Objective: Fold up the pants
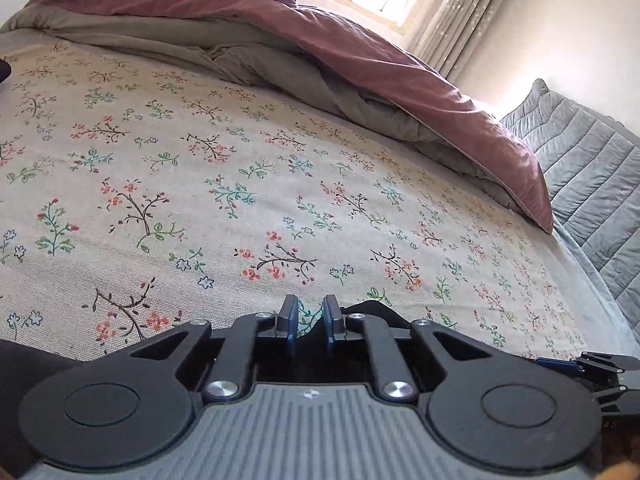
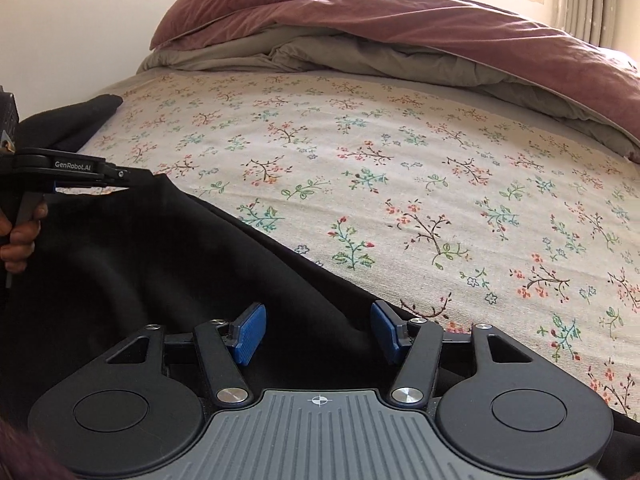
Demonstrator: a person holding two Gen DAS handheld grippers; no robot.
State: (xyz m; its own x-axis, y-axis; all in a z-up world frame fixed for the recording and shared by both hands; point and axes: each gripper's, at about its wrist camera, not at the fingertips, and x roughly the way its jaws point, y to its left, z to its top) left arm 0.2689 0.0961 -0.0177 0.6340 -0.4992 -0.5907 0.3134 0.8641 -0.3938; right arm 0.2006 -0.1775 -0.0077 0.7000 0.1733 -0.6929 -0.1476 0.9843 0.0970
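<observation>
We find the black pants (image 2: 132, 264) lying on the near left part of the bed, spread over the floral sheet (image 2: 400, 184), with one end reaching away toward the far left edge.

The left gripper (image 1: 311, 318) has its fingers (image 1: 289, 316) drawn close together, with a narrow gap between the blue pads. A fold of black cloth rises into that gap from below; we cannot tell whether the pads press on it. In the right wrist view the same gripper sits at an upper edge of the pants, on the left, carried by a hand (image 2: 18, 236).

The right gripper (image 2: 318, 330) hangs over the pants with its fingers (image 2: 250, 334) released and wide apart; the cloth lies beneath them, not pinched.

A mauve duvet (image 1: 380, 64) with grey lining is bunched along the far side of the bed. A grey quilted cover (image 1: 592, 176) lies at the right.
</observation>
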